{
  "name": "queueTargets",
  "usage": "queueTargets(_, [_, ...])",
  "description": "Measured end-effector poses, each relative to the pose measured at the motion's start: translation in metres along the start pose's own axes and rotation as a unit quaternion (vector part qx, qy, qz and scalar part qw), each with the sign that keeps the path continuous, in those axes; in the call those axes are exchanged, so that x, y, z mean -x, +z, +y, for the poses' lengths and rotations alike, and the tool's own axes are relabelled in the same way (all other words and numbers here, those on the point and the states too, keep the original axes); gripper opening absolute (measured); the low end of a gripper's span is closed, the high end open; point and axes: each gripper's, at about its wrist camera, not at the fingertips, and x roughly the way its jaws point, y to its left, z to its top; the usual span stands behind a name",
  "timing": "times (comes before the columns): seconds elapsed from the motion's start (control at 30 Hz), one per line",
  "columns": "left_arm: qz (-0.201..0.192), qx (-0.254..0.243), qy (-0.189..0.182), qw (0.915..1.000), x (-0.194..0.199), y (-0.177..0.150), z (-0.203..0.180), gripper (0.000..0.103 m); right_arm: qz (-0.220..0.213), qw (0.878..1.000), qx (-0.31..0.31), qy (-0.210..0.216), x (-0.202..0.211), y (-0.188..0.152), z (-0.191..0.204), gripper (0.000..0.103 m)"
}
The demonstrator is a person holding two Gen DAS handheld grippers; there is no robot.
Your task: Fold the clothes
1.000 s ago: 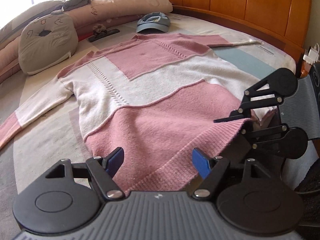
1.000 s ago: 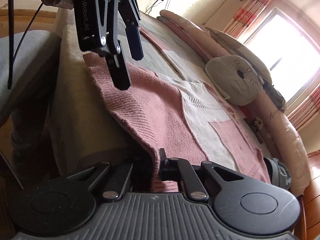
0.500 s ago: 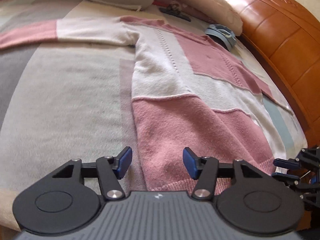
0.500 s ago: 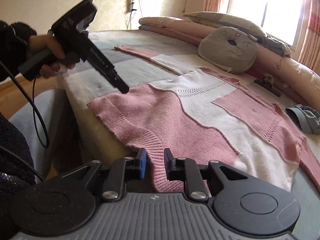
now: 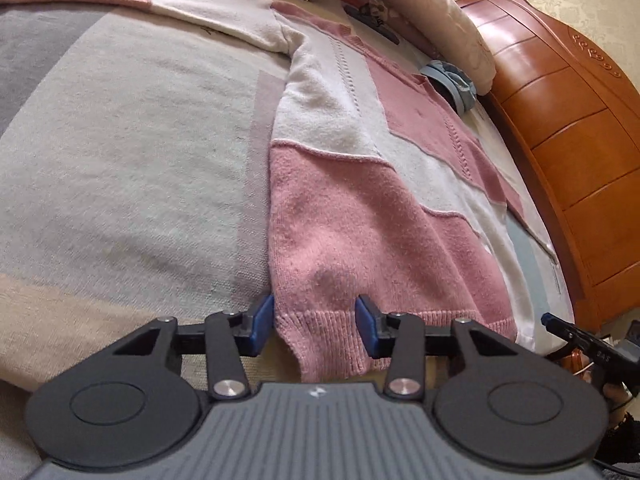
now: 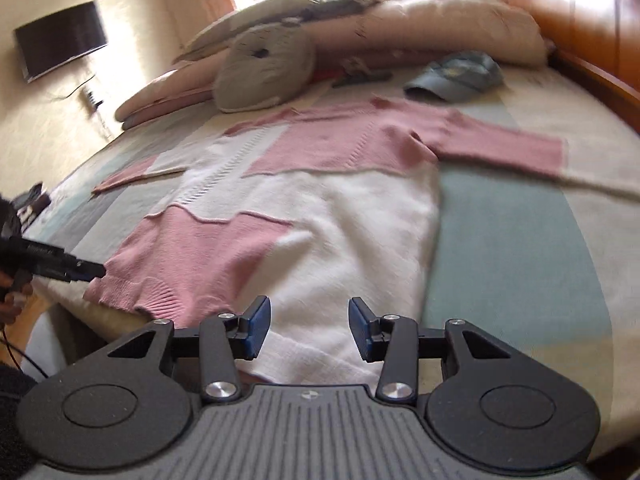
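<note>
Two tongs over the sweater (image 5: 360, 208) hem: left (image 5: 315, 326) closing, right (image 6: 308, 330) opening, neither pinching.

Both wrist views look down (closely) across one sweater (image 5: 360, 208) from opposite hem corners.

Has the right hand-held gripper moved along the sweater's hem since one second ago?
Yes. The right hand-held gripper has left the pink hem corner and now sits over the white part of the sweater, nearer the wooden headboard; its jaws are opening.
</note>
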Motion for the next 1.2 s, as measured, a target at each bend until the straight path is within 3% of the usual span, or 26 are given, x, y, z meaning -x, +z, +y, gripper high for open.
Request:
queueTargets(0.13, [0.008, 0.012, -0.046, 0.9988, -0.013, 0.010, 0.004, 0.044, 0.045, 0.991, -0.123, 0.019, -0.020, -0.007, -0.054, 0.051])
queueTargets(0.27, [0.011, 0.033, -0.066, 0.9972, -0.018, 0.014, 0.009, 0.043, 0.035, 0.976, -0.197, 0.088, -0.042, -0.004, -0.073, 0.056])
queueTargets(0.37, [0.016, 0.047, -0.078, 0.9958, -0.016, 0.008, 0.013, 0.042, 0.037, 0.965, -0.230, 0.120, -0.055, 0.000, -0.078, 0.058])
queueTargets(0.53, [0.019, 0.030, -0.101, 0.9943, -0.011, -0.007, 0.016, 0.041, 0.049, 0.952, -0.259, 0.154, -0.037, -0.023, -0.081, 0.056])
queueTargets(0.57, [0.017, 0.030, -0.102, 0.9942, -0.014, -0.006, 0.015, 0.039, 0.045, 0.953, -0.258, 0.154, -0.034, -0.027, -0.079, 0.055])
queueTargets(0.63, [0.013, 0.033, -0.085, 0.9958, -0.021, 0.002, 0.011, 0.023, 0.039, 0.958, -0.248, 0.138, -0.037, -0.028, -0.074, 0.048])
queueTargets(0.67, [0.013, 0.031, -0.071, 0.9969, -0.024, 0.005, 0.008, 0.007, 0.040, 0.960, -0.245, 0.128, -0.040, -0.027, -0.072, 0.035])
queueTargets(0.7, [0.013, 0.029, -0.057, 0.9979, -0.027, 0.008, 0.005, 0.007, 0.040, 0.962, -0.243, 0.117, -0.043, -0.027, -0.069, 0.014])
queueTargets(0.83, [-0.001, -0.026, -0.026, 0.9993, -0.011, 0.005, -0.014, 0.005, 0.030, 0.972, -0.215, 0.086, -0.038, -0.021, -0.059, 0.013])
queueTargets(0.97, [-0.029, -0.014, -0.038, 0.9988, 0.020, 0.002, -0.013, 0.004, 0.008, 0.982, -0.179, 0.062, -0.009, -0.010, -0.055, 0.013])
queueTargets(1.07, [-0.022, -0.002, -0.039, 0.9990, 0.032, -0.005, -0.009, 0.004, 0.016, 0.984, -0.167, 0.056, 0.003, -0.005, -0.057, 0.013])
queueTargets(1.2, [0.001, 0.008, 0.013, 0.9999, 0.030, -0.011, 0.005, 0.005, 0.068, 0.985, -0.156, 0.028, -0.007, -0.012, -0.060, 0.015])
